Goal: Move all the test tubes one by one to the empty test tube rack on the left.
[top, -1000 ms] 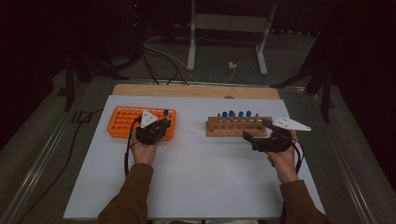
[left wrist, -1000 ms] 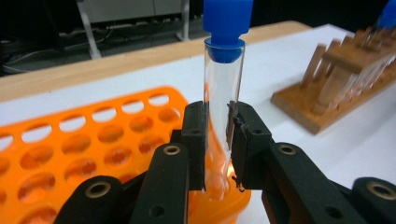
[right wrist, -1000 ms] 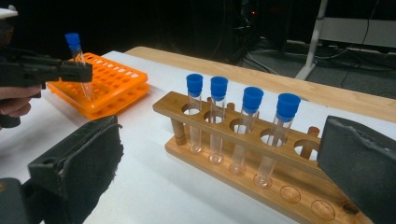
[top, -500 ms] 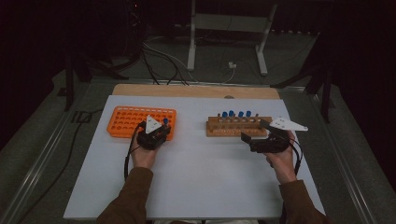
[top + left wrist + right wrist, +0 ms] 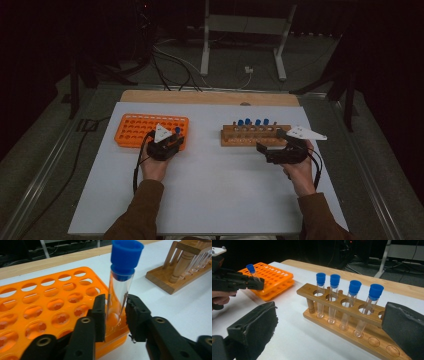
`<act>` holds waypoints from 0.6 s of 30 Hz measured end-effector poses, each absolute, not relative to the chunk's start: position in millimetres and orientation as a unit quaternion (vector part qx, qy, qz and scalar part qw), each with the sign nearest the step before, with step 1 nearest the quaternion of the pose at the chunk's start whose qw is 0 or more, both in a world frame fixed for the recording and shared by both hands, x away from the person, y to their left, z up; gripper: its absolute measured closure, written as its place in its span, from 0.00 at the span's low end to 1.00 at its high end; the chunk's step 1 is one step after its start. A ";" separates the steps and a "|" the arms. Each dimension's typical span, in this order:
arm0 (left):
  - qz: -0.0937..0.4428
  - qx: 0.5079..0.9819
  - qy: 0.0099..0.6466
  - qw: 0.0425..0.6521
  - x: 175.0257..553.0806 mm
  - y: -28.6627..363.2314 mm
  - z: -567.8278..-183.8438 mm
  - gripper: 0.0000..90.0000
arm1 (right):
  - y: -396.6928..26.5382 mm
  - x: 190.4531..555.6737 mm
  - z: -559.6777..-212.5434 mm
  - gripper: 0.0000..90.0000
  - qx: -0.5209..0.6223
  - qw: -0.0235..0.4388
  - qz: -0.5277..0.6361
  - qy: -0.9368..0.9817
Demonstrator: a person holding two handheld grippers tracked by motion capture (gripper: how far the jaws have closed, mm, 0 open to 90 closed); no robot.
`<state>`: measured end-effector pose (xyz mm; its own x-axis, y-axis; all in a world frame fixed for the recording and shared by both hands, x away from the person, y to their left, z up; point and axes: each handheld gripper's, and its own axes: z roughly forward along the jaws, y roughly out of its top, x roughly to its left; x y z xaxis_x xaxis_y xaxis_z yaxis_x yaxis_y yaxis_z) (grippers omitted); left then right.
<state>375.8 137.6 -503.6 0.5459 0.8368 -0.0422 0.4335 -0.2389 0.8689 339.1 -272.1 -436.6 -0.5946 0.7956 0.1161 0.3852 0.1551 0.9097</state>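
A clear test tube with a blue cap [image 5: 122, 277] stands upright in a hole at the near right corner of the orange rack [image 5: 50, 302]. My left gripper [image 5: 116, 302] straddles the tube. Its jaws have just been opening, and a thin gap shows at the left pad, so the tube is between them without being pressed. From above, the left gripper [image 5: 175, 137] sits at the orange rack [image 5: 135, 127]. My right gripper [image 5: 261, 150] is open and empty, just in front of the wooden rack [image 5: 252, 136]. That wooden rack [image 5: 342, 312] holds several blue-capped tubes [image 5: 352, 297].
Everything rests on a white tabletop [image 5: 215, 190] with a wooden strip [image 5: 210, 97] along its far edge. Beyond the table are cables and a metal stand's legs [image 5: 205, 55] on the floor. The wooden rack has free holes at its right end [image 5: 387, 350].
The left gripper and its tube have sunk a little at the orange rack's corner, and the jaws have parted slightly around the tube. The right hand has stayed put.
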 end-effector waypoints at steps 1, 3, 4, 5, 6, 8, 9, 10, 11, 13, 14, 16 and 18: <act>0.222 0.754 0.424 0.451 375.6 137.5 -503.1 0.76 | -272.3 339.1 -436.6 0.00 0.404 0.201 0.511 0.732; 0.223 0.748 0.428 0.454 374.5 138.0 -501.8 0.72 | -273.1 339.1 -436.5 0.00 0.405 0.201 0.511 0.731; 0.223 0.745 0.432 0.457 373.7 138.8 -500.8 0.70 | -273.5 339.0 -436.4 0.00 0.405 0.201 0.512 0.731; 0.224 0.740 0.436 0.460 372.6 140.6 -499.6 0.70 | -273.8 339.0 -436.3 0.00 0.405 0.201 0.512 0.730; 0.224 0.734 0.442 0.464 371.2 142.5 -498.5 0.67 | -274.0 338.9 -436.2 0.00 0.405 0.202 0.512 0.730; 0.217 0.723 0.448 0.478 367.5 147.3 -496.3 0.62 | -274.6 338.9 -435.9 0.00 0.406 0.203 0.513 0.728; 0.213 0.720 0.450 0.484 365.4 149.8 -495.0 0.62 | -274.6 338.9 -435.9 0.00 0.406 0.203 0.513 0.728; 0.208 0.716 0.450 0.491 363.4 152.2 -493.7 0.60 | -274.7 339.0 -436.0 0.00 0.407 0.203 0.513 0.728; 0.203 0.713 0.452 0.496 361.7 154.5 -491.7 0.56 | -274.7 339.2 -436.1 0.00 0.407 0.203 0.514 0.727; 0.189 0.706 0.453 0.511 359.1 158.5 -486.9 0.50 | -274.7 339.4 -436.4 0.00 0.409 0.203 0.513 0.727; 0.188 0.703 0.452 0.516 357.4 159.8 -483.8 0.48 | -274.6 339.4 -436.4 0.00 0.409 0.203 0.513 0.727; 0.197 0.702 0.451 0.515 353.7 161.4 -477.6 0.40 | -274.7 339.5 -436.2 0.00 0.410 0.205 0.513 0.726; 0.204 0.701 0.451 0.513 349.3 163.0 -472.7 0.32 | -275.3 339.8 -436.2 0.00 0.412 0.206 0.512 0.725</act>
